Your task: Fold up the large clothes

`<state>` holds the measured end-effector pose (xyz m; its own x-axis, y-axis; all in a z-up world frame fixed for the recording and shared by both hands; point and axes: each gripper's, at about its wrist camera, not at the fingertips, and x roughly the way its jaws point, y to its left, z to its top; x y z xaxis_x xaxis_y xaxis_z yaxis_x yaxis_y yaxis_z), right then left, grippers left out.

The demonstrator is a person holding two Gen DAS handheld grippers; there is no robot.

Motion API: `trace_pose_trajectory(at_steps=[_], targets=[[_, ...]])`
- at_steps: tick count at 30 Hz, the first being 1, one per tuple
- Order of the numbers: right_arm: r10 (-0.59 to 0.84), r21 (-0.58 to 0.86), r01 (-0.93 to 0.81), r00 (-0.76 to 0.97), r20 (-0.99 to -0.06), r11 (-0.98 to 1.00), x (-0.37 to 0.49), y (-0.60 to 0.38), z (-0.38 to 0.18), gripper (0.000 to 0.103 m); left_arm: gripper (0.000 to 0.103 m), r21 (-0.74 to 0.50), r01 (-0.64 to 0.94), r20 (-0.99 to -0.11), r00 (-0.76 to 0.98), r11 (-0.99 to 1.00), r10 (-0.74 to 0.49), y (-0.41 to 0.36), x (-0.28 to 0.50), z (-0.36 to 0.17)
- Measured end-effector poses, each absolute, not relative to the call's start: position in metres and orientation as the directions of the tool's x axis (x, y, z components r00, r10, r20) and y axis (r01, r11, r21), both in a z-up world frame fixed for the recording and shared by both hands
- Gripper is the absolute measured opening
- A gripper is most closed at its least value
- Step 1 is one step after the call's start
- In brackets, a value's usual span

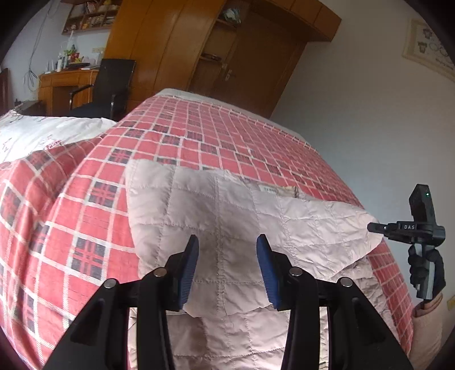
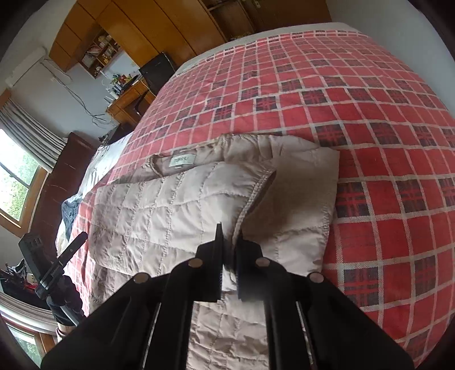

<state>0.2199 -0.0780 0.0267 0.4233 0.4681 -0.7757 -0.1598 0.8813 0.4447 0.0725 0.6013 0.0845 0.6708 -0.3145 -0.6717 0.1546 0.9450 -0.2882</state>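
A pale quilted jacket is lying on the red plaid blanket covering the bed. Its long axis is running away from me, with the collar and its small label pointing toward the far end of the bed and the hem reaching down toward me under my claws. One side is lying folded over the body, its stitched edge running diagonally.

My right claw is sitting nearly closed, with a narrow gap between the fingers, right at that stitched edge; I cannot tell whether fabric is being pinched. My left claw is standing wide, its blue pads hovering over the jacket with nothing between them.

A white quilt is lying beside the blanket. Beyond the bed, a wardrobe, a desk and a black chair are standing. A wall shelf is holding small items too blurred to name. A window is showing at the left of the right view.
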Motion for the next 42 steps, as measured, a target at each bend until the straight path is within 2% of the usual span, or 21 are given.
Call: trace_pose_trajectory(at_steps=[3, 6, 9, 12, 15, 18, 21, 24, 26, 30, 35, 37, 40, 42], targets=[[0.443, 0.428, -0.129, 0.38, -0.812, 0.895, 0.229, -0.074, -0.001, 0.006, 0.041, -0.252, 0.115, -0.723, 0.638, 0.961, -0.266, 0.601, 0.084, 0.065], [0.443, 0.431, -0.115, 0.345, -0.828, 0.895, 0.231, -0.072, -0.023, 0.007, 0.034, -0.27, 0.093, -0.741, 0.615, 0.958, -0.268, 0.61, 0.09, 0.052], [0.434, 0.415, -0.131, 0.34, -0.834, 0.9, 0.231, -0.069, -0.028, 0.011, 0.033, -0.305, 0.079, -0.74, 0.607, 0.949, -0.288, 0.618, 0.092, 0.049], [0.39, 0.363, -0.144, 0.382, -0.838, 0.921, 0.222, -0.069, -0.011, 0.021, 0.036, -0.303, 0.069, -0.734, 0.62, 0.951, -0.279, 0.619, 0.084, 0.06], [0.357, 0.312, -0.174, 0.473, -0.805, 0.934, 0.207, -0.071, 0.017, 0.021, 0.046, -0.316, 0.088, -0.69, 0.662, 0.945, -0.293, 0.615, 0.071, 0.08], [0.431, 0.369, -0.223, 0.455, -0.779, 0.902, 0.198, -0.064, 0.029, 0.021, 0.052, -0.303, 0.121, -0.672, 0.676, 0.945, -0.302, 0.601, 0.068, 0.093], [0.423, 0.352, -0.239, 0.408, -0.809, 0.905, 0.194, -0.047, 0.017, 0.021, 0.052, -0.251, 0.14, -0.703, 0.654, 0.958, -0.28, 0.583, 0.071, 0.088], [0.353, 0.299, -0.193, 0.401, -0.846, 0.935, 0.197, -0.047, -0.003, 0.02, 0.052, -0.197, 0.115, -0.76, 0.61, 0.974, -0.225, 0.577, 0.078, 0.068], [0.367, 0.325, -0.174, 0.368, -0.854, 0.93, 0.202, -0.053, -0.02, 0.018, 0.05, -0.206, 0.096, -0.785, 0.578, 0.974, -0.223, 0.582, 0.084, 0.052], [0.385, 0.343, -0.178, 0.367, -0.846, 0.922, 0.204, -0.057, -0.031, 0.016, 0.047, -0.225, 0.096, -0.78, 0.578, 0.97, -0.239, 0.587, 0.084, 0.048], [0.43, 0.359, -0.241, 0.417, -0.8, 0.902, 0.177, -0.06, -0.003, 0.027, 0.049, -0.265, 0.082, -0.76, 0.595, 0.961, -0.261, 0.599, 0.06, 0.071], [0.465, 0.375, -0.281, 0.43, -0.774, 0.883, 0.151, -0.071, 0.013, 0.04, 0.06, -0.254, 0.089, -0.757, 0.602, 0.963, -0.255, 0.608, 0.038, 0.083], [0.471, 0.363, -0.309, 0.443, -0.763, 0.879, 0.107, -0.089, 0.027, 0.049, 0.071, -0.243, 0.111, -0.76, 0.596, 0.964, -0.26, 0.625, -0.002, 0.097], [0.481, 0.365, -0.327, 0.43, -0.764, 0.872, 0.077, -0.101, 0.029, 0.056, 0.074, -0.227, 0.095, -0.775, 0.585, 0.969, -0.239, 0.642, -0.033, 0.1]])
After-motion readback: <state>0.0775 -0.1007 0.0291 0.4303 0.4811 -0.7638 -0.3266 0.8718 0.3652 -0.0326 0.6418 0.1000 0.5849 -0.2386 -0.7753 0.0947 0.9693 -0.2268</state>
